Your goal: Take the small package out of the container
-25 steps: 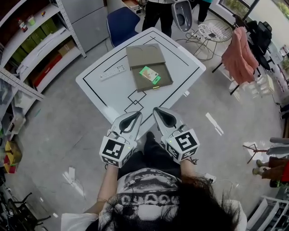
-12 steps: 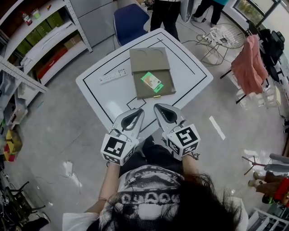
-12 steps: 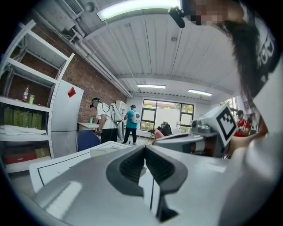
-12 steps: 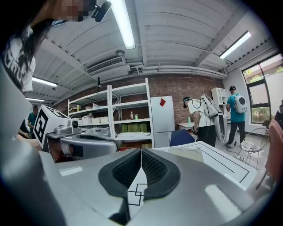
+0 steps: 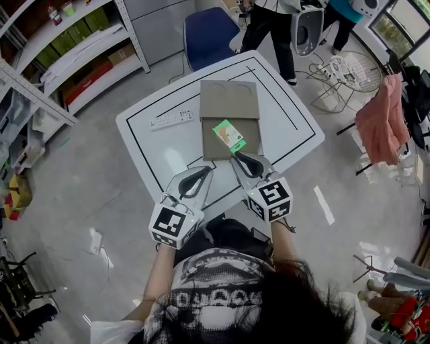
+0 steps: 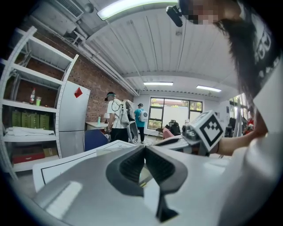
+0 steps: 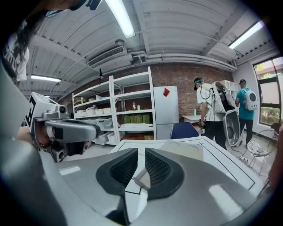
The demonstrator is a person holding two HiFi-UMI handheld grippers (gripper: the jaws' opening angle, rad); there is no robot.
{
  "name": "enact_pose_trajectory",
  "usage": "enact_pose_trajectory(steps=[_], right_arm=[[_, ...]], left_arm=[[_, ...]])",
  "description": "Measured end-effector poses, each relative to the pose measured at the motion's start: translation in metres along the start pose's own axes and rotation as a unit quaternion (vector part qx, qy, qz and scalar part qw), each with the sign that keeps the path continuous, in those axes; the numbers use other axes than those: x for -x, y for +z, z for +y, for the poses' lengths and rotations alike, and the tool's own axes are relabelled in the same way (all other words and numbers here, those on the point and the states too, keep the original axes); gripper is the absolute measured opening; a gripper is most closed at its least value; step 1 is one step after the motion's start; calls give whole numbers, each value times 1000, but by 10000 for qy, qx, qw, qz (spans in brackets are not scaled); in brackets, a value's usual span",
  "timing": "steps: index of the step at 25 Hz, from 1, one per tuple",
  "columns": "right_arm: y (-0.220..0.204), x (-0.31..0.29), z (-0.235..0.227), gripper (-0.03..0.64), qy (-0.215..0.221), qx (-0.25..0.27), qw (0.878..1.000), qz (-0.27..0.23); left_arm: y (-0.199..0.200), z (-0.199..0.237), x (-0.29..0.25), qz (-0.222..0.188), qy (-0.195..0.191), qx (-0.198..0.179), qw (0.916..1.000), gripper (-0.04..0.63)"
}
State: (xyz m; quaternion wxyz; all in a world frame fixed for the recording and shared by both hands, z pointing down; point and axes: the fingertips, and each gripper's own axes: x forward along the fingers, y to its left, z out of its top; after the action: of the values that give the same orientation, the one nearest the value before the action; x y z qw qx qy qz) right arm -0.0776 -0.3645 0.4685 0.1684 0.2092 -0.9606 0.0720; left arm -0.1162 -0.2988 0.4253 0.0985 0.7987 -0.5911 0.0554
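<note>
A flat brown cardboard container (image 5: 228, 101) lies on the white table (image 5: 148, 144). The small green package (image 5: 228, 135) rests on the container's near half. My right gripper (image 5: 237, 157) reaches over the table's near edge, just short of the container's near end. Its jaws are opening, a narrow gap shows between them, and nothing is in it. In the right gripper view my right gripper (image 7: 140, 153) points along the table toward the container (image 7: 183, 150). My left gripper (image 5: 203, 170) hangs shut and empty at the near edge, left of the right one, and its tips meet in the left gripper view (image 6: 144, 148).
A white remote-like item (image 5: 170, 119) lies on the table left of the container. A blue chair (image 5: 211, 37) and standing people (image 5: 269, 20) are beyond the far edge. Shelves (image 5: 67, 60) line the left side. A pink cloth (image 5: 379, 124) hangs on a rack at right.
Both grippers have moved forward toward the table, the right one furthest, now close to the container's near end. The right jaws have parted slightly.
</note>
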Motion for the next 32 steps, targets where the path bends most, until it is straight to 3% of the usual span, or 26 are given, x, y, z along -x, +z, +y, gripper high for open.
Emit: enact_pose_trajectory(steps=[4, 11, 18, 32], right_arm=[[-16, -27, -32, 83, 112, 14, 9994, 325], [-57, -90, -77, 204, 339, -556, 9928, 1001], [-114, -142, -95, 307, 546, -42, 9779, 2017], [-159, -187, -105, 361, 455, 561, 9529, 2945]], left_arm=[[0, 10, -10, 37, 210, 29, 9998, 0], [-5, 24, -20, 131, 476, 147, 9987, 0], [-10, 31, -23, 192, 687, 216, 9972, 0], [-23, 44, -20, 246, 1082, 361, 9932, 0]])
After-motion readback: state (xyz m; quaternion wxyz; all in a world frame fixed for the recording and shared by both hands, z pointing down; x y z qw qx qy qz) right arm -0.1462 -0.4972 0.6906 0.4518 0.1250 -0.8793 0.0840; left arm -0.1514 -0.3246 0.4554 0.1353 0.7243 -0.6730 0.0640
